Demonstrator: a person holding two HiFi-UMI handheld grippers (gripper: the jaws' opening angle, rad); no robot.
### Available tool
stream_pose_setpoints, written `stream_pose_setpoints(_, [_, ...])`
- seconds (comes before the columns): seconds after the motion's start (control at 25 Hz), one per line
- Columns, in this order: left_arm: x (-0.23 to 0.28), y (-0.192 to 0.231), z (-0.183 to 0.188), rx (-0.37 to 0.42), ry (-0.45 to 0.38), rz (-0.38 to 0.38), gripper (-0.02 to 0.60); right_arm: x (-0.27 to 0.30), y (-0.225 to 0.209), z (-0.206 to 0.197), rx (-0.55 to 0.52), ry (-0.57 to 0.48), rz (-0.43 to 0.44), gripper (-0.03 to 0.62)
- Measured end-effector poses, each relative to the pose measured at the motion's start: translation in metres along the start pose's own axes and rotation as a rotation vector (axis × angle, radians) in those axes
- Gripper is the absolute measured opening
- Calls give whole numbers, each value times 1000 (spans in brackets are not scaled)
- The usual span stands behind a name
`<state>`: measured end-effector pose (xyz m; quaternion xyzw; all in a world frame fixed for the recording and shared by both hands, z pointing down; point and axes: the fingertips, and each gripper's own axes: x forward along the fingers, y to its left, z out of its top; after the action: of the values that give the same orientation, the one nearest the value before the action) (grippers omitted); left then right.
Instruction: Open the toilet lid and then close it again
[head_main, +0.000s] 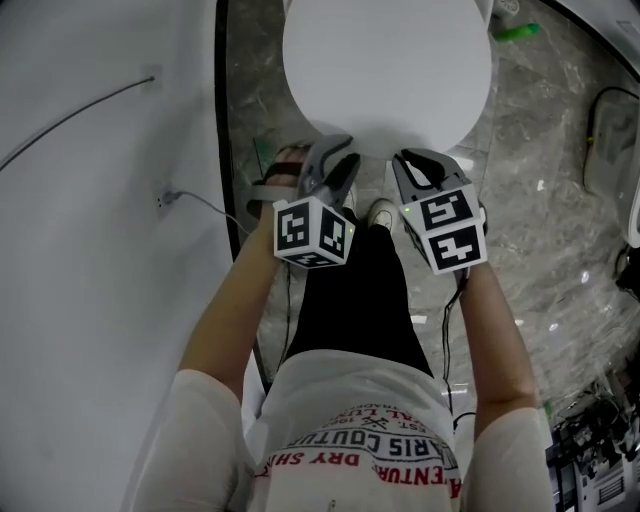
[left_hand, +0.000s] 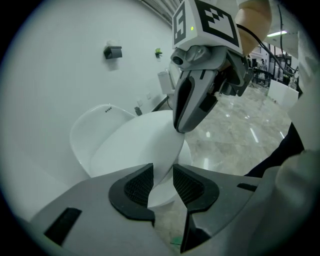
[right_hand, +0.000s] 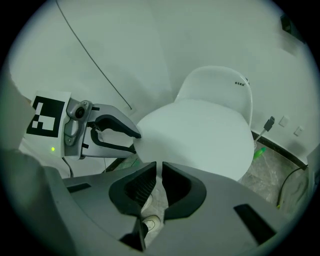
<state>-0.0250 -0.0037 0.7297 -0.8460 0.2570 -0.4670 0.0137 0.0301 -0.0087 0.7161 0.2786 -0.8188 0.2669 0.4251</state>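
Note:
The white toilet lid (head_main: 385, 70) lies down flat over the bowl, seen at the top of the head view. Both grippers hang at its front edge, angled downward. My left gripper (head_main: 338, 165) stands open, and in the left gripper view (left_hand: 162, 176) the thin front rim of the lid (left_hand: 135, 145) lies in the gap between its pads. My right gripper (head_main: 415, 168) is just beside it at the rim. Its jaws (right_hand: 159, 175) keep only a narrow gap with nothing in it, through which floor and a shoe show. The lid (right_hand: 200, 135) lies beyond its tips.
A white wall (head_main: 100, 200) with a thin cable runs close on the left. The white cistern (right_hand: 215, 82) rises behind the lid. A green object (head_main: 515, 32) lies on the marble floor at the far right. The person's shoe (head_main: 382, 212) stands under the grippers.

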Motion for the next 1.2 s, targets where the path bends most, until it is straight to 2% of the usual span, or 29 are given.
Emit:
stream_pose_setpoints(0.2, [23,-16,-22,13,-4,0,124,29,-3,-23,11,32,9,34])
stream_pose_setpoints(0.56, [69,-40,-55,-65,54,-58,124,81,-11,-62,22,127,7,32])
stream_pose_setpoints(0.64, [75,-41,-60,-134,45,-76,124,89,-12,-67,32,144,10,32])
stream_pose_setpoints(0.72, [81,-39,-65,-242,28,-83,120,97,-13,-71,40,158,8,32])
stream_pose_setpoints(0.84, [86,-30,-73,-397,18,-66,55,107,-15,-74,55,168,5,32])
stream_pose_setpoints(1.0, [89,-26,-75,-477,2,-27,32,110,-19,-76,75,144,-8,17])
stream_pose_setpoints(1.2, [89,-24,-77,-625,-44,21,21,111,-21,-77,100,139,-32,15])
